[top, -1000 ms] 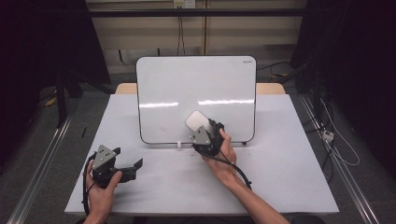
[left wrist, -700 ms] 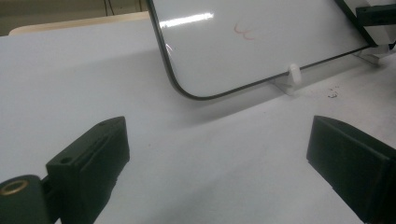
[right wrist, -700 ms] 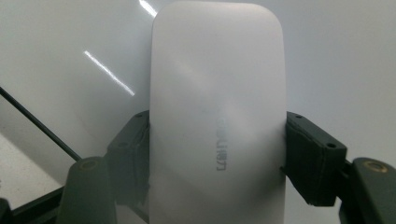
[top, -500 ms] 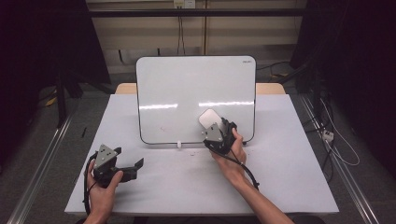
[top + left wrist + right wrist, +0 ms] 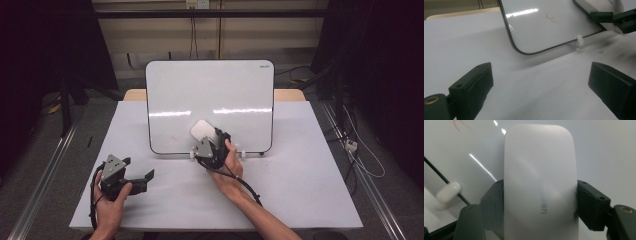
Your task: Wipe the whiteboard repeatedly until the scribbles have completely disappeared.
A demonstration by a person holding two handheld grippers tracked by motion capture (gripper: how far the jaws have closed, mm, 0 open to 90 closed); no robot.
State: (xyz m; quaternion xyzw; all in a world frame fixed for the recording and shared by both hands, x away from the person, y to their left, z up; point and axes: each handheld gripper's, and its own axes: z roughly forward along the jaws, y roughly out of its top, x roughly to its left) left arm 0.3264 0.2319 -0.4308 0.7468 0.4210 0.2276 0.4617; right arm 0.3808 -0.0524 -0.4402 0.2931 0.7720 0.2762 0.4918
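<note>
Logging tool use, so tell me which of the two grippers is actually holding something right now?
The right gripper, shut on a white eraser against the whiteboard. The left gripper is open and empty.

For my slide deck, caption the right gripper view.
Right gripper jaws clamp a white eraser against the whiteboard.

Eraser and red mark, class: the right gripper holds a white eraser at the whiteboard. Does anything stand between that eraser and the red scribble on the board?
Nothing visible does. The right gripper clamps the eraser in front of the whiteboard, and the red mark lies on bare board surface.
</note>
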